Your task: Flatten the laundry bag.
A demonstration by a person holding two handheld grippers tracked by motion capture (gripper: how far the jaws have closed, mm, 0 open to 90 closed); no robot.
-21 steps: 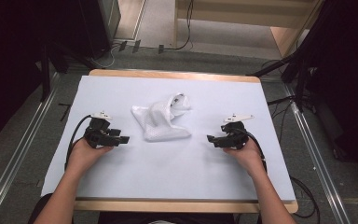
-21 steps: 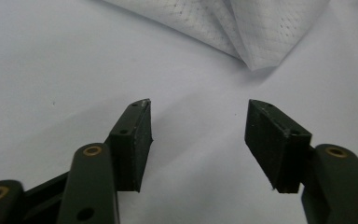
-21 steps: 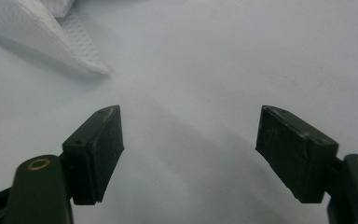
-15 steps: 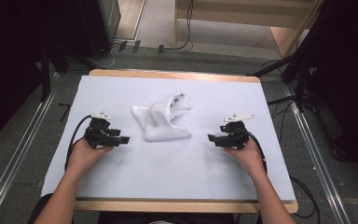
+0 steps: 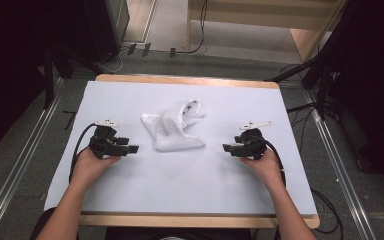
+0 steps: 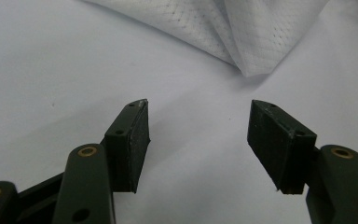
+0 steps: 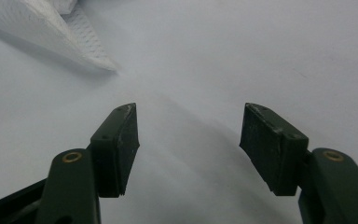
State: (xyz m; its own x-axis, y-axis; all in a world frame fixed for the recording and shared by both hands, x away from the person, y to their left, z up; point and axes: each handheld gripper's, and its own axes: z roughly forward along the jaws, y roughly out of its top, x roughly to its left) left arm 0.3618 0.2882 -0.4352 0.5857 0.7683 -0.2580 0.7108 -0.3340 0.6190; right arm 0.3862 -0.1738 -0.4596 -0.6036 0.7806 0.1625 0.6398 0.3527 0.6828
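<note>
Lying crumpled, white mesh cloth (image 5: 172, 130) on smooth table (image 5: 180, 190), left claw (image 5: 132, 149) and right claw (image 5: 226, 148) wide, empty

Bare white tabletop (image 5: 180, 185) between both sets of fingers, crumpled white cloth (image 5: 172, 131) the sole obstacle, mid-table

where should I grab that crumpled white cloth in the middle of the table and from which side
Probably at its two near corners. The white cloth lies bunched, but its near edge rests flat on the table. The open left gripper could come in low from the left at the corner ahead of it, the open right gripper from the right at the other corner.
</note>
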